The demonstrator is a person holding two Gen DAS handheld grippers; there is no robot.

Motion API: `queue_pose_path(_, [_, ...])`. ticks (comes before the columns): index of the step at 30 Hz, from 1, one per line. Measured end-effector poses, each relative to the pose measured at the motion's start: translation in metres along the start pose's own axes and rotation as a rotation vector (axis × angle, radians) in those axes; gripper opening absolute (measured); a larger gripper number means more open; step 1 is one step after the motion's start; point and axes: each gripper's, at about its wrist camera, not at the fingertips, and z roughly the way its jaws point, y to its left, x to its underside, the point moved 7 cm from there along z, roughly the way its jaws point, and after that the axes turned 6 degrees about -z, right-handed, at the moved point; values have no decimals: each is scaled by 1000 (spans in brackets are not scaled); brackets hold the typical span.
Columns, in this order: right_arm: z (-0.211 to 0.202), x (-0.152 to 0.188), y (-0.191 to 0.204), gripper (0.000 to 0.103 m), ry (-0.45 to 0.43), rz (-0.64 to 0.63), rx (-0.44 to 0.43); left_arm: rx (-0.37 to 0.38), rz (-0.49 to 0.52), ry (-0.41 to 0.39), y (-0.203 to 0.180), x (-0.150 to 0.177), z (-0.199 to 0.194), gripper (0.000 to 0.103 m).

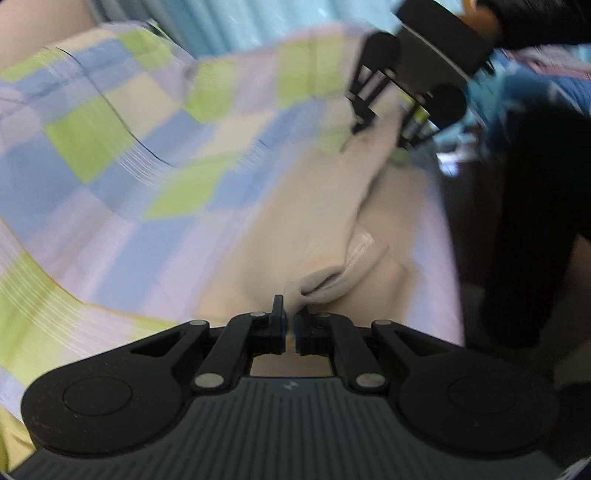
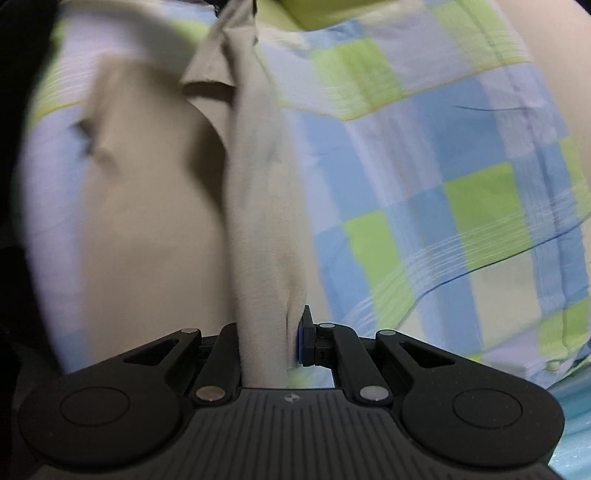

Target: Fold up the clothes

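A beige garment [image 1: 325, 214] lies partly lifted over a checked bed sheet [image 1: 110, 147]. My left gripper [image 1: 290, 317] is shut on a bunched edge of the garment, near a ribbed hem. The right gripper shows in the left wrist view [image 1: 376, 125] at the garment's far end, pinching the cloth. In the right wrist view, my right gripper [image 2: 273, 332] is shut on the beige garment [image 2: 258, 206], which stretches taut away from it as a folded ridge, with a collar flap at the top. The rest of the garment [image 2: 147, 221] lies flat to the left.
The blue, green and lilac checked sheet [image 2: 424, 184] covers the bed. A person in dark clothes [image 1: 535, 221] stands at the right edge of the bed. Light blue curtains [image 1: 258, 26] hang behind.
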Motion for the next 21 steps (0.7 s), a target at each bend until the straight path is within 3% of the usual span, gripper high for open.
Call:
queue_pose_path(2, [1,2,20,6,10,-3,-29,-24,30,32,-15,14,7,4])
queue_pose_path(4, [7,0,37,14,28,-33,-26,-42,43,41,-21,20,7,6])
queue_pose_path(6, [8,1,44,14,32,-55,3,-51,45,42,-24,24,4,8])
queue_pose_path(12, [-8,5,37,34,89,-27,37,-71,97,64,-17,27,-15,11])
queue_pose_path(18, [-29,23,34,42,157,82,61,-95,2,-6,-12,22,-38,14])
queue_pose_path(21, [-36,25,37,43,175,174,56,-81,22,-32,-23,13,-36,16])
